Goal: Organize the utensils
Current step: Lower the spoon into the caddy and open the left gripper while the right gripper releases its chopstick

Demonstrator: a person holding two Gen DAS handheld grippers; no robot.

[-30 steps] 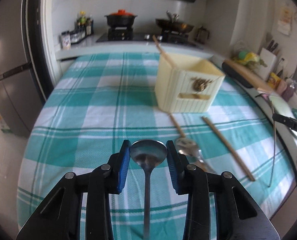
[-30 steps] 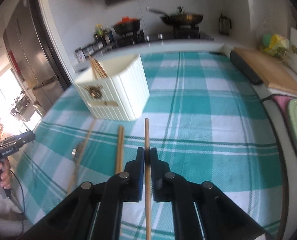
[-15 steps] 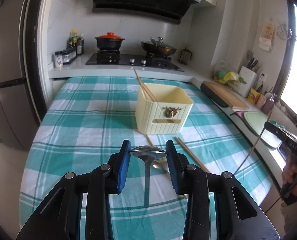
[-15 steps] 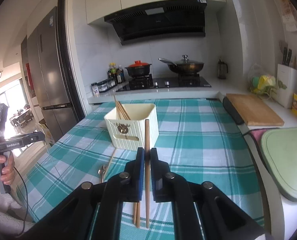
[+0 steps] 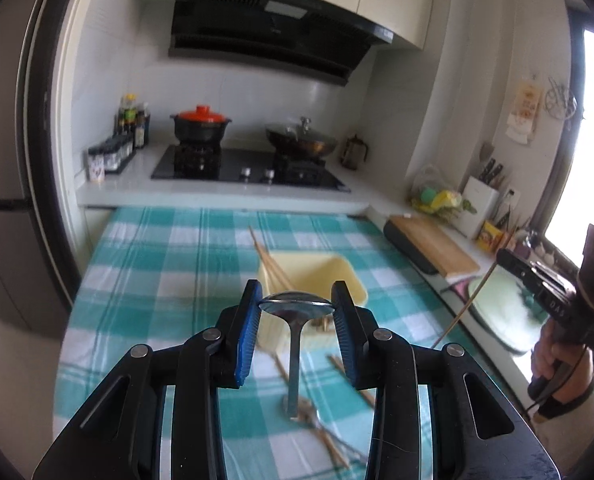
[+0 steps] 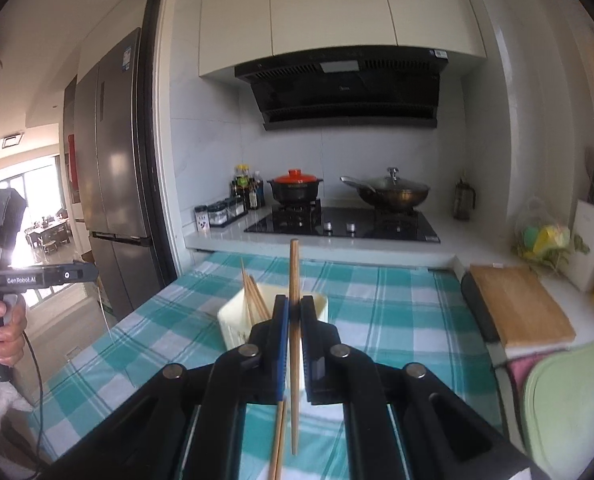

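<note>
Spoon: a metal spoon [image 5: 296, 307] hangs above the table, its bowl pinched between the blue pads of the left gripper [image 5: 296, 307], handle pointing straight down.
Left gripper: clenched on the spoon bowl, held in the air just in front of the holder.
Chopstick in hand: a wooden chopstick [image 6: 294, 280] stands upright, clamped by the right gripper [image 6: 294, 312]; its top end rises above the fingers and its lower end hangs free over the cloth.
Right gripper: fingers [image 6: 281, 320] squeezed tight on that chopstick, near side of the holder.
Holder: a cream ribbed utensil holder [image 5: 349, 280] sits mid-table; in the right wrist view its rim [image 6: 233, 308] shows just beyond the fingers.
Chopsticks in holder: several wooden sticks [image 6: 251, 292] lean out of its left side.
On the cloth: a second spoon [image 5: 309, 412] and loose chopsticks [image 5: 329, 440] lie on the near side of the holder; one chopstick [image 6: 277, 440] lies below the right gripper.
Table: covered by a teal and white checked tablecloth [image 5: 145, 272].
Far side: stove with a red-lidded pot [image 6: 295, 188] and a wok [image 6: 393, 194].
Right edge: wooden cutting board [image 6: 521, 304] on the counter.
Left edge: steel fridge [image 6: 109, 168].
</note>
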